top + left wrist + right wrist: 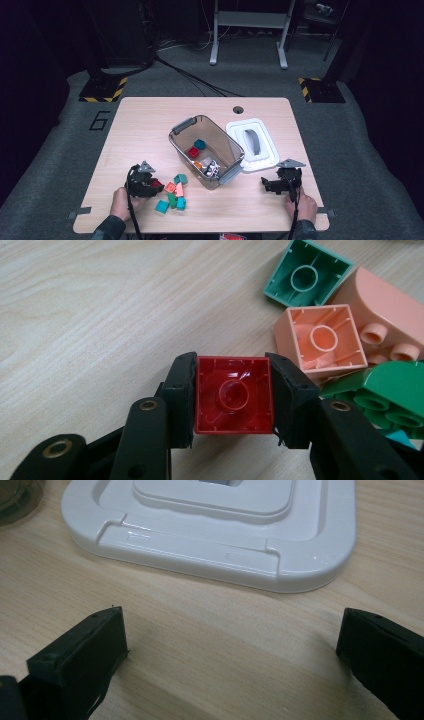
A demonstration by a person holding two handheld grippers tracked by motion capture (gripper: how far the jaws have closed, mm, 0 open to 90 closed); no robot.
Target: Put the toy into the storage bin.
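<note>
Glossy red plastic brick (233, 395) — matt black claw (233, 402) pads, pale wood-grain table (90, 315), smooth white plastic lid (215, 535).

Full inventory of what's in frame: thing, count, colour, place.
table: 1, light wood, centre.
bin: 1, clear smoky with grey handles, mid-table; holds several blocks, red and teal among them.
lid: 1, white with grey handle, flat beside the bin's right side.
red block: 1, red, hollow side showing, between the left jaws.
loose blocks: about six, teal, green, salmon, on the table front of the bin.
left hand-held gripper: 1, black, shut on the red block.
right hand-held gripper: 1, black, open above bare wood near the lid.
hands: 2, bottom edge.
</note>
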